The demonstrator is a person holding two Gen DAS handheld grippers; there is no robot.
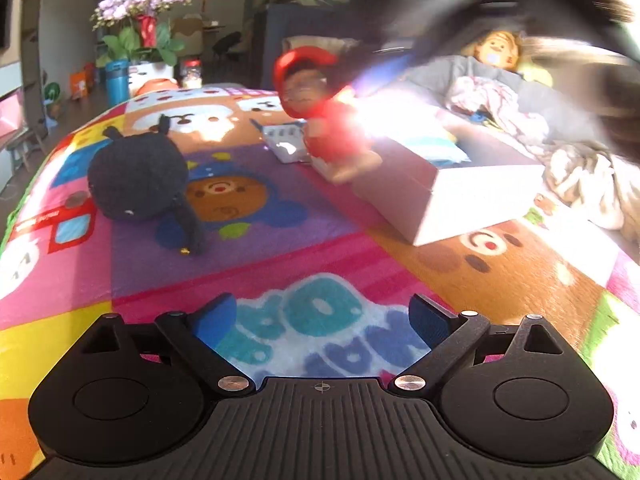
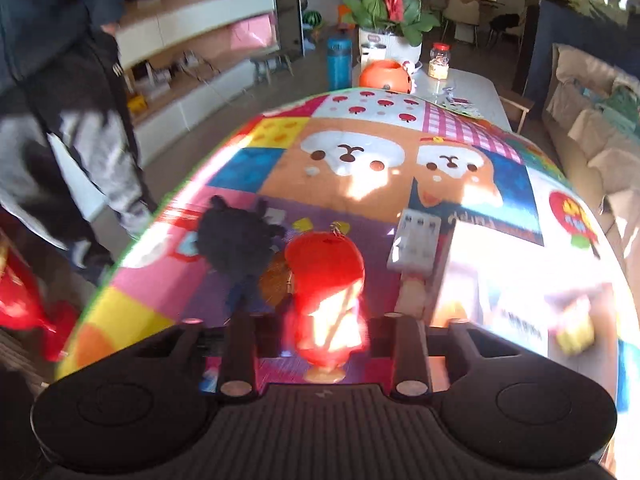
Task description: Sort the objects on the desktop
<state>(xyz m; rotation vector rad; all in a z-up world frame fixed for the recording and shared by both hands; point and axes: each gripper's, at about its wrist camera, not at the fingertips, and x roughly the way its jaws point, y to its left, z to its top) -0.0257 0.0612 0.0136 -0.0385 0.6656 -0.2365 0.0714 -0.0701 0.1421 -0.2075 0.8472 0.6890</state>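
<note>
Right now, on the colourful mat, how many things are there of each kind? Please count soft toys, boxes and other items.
Soft toys: 2, the black plush and the red doll, which is between the fingers of the right claw.
Boxes: 1, the white box.
Other: 1, the white charger-like tray.
Total: 4

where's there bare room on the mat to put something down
Free: the near stretch of the mat, between the left tool and the black plush; also the far end towards the flower pot. Crowded: the middle, where the black plush, red doll, small white box and big open box sit close together.
</note>
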